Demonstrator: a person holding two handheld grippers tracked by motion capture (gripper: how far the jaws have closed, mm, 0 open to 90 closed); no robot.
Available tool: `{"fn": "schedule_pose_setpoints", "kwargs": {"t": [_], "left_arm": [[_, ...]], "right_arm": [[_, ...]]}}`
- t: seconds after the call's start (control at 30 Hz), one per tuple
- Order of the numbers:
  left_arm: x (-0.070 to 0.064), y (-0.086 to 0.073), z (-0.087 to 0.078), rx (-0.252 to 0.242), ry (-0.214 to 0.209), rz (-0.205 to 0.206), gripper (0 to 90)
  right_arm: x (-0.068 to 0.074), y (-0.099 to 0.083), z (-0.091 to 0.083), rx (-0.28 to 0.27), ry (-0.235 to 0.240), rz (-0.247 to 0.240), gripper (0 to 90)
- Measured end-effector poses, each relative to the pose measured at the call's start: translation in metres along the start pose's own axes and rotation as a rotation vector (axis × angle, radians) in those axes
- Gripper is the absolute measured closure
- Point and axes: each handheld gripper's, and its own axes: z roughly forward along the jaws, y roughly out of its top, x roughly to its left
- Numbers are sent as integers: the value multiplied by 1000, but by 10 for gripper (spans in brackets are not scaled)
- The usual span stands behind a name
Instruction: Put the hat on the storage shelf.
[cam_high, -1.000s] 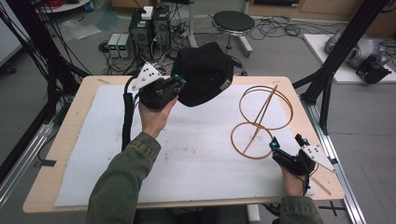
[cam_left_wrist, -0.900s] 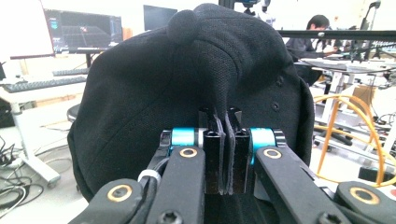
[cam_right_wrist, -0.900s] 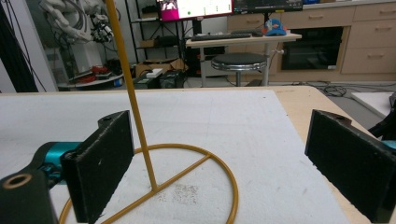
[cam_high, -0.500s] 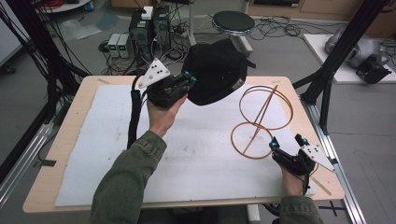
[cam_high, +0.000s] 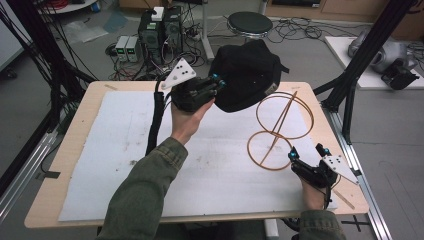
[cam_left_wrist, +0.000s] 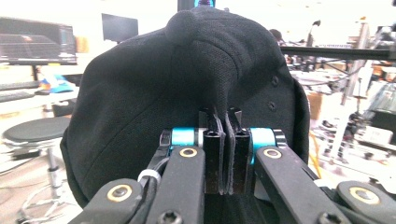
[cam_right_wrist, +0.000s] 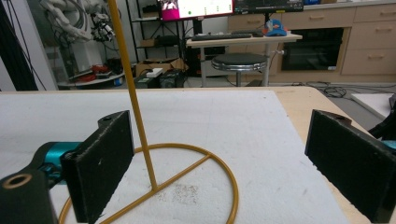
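A black cap (cam_high: 247, 75) hangs in the air above the table's far edge, held by my left gripper (cam_high: 216, 85), which is shut on its fabric. In the left gripper view the two jaws pinch a fold of the cap (cam_left_wrist: 187, 93) between them. A gold wire stand (cam_high: 280, 125), with a ring base, an upright rod and a larger ring on top, sits on the white mat at the right. My right gripper (cam_high: 308, 152) rests open on the mat just in front of the stand's base ring (cam_right_wrist: 187, 186), jaws wide apart around nothing.
The white mat (cam_high: 125, 150) covers most of the wooden table (cam_high: 80, 115). A round stool (cam_high: 249, 22) and electronics boxes (cam_high: 160, 30) stand on the floor beyond the table. Black frame posts (cam_high: 350, 85) rise at the right edge.
My left gripper has carried the cap upward and to the right, toward the wire stand. The right gripper has stayed where it was, open.
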Motion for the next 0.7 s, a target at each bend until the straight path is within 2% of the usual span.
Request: {"fn": "schedule_pose_setpoints", "kwargs": {"t": [0.13, 0.3, 0.5, 0.7], "left_arm": [[-8, -1, 16, 6, -41, -4, 876], [-14, -3, 36, 36, -89, -9, 876], [-18, -5, 58, 38, -132, -57, 876], [-30, -7, 75, 73, -167, -49, 876]], "right_arm": [[-1, 0, 0, 1, 0, -4, 73], [-1, 0, -1, 5, 1, 2, 73], [-2, 0, 0, 3, 6, 0, 73], [-2, 0, 0, 3, 8, 2, 73]]}}
